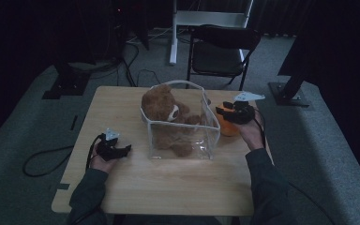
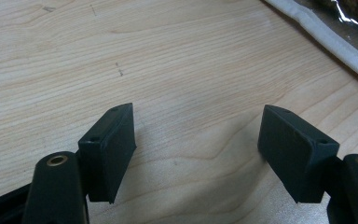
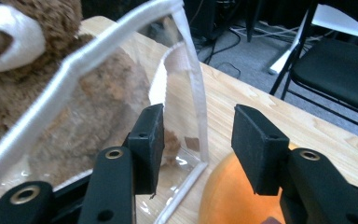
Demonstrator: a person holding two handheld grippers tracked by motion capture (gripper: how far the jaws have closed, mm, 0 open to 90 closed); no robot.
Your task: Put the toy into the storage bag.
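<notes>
A clear plastic bag [image 1: 187, 140] with white trim stands open at the middle of the table, and a brown teddy bear [image 1: 161, 105] sits inside it. An orange round thing [image 1: 228, 129] lies on the table against the bag's right side. My right gripper [image 1: 222, 111] hovers over it, jaws open. In the right gripper view, the right gripper [image 3: 199, 126] frames the bag's white corner seam [image 3: 196, 93], with the orange thing [image 3: 228, 191] under its right jaw and the bear [image 3: 37, 56] at left. My left gripper [image 1: 123, 149] rests open on the wood left of the bag; between the left gripper's [image 2: 198, 126] jaws is bare wood.
The wooden table [image 1: 168, 183] has free surface in front of the bag and at its left. The bag's white trim [image 2: 335, 44] runs close past the left gripper. A black folding chair [image 1: 218, 51] stands behind the table, with cables on the grey floor.
</notes>
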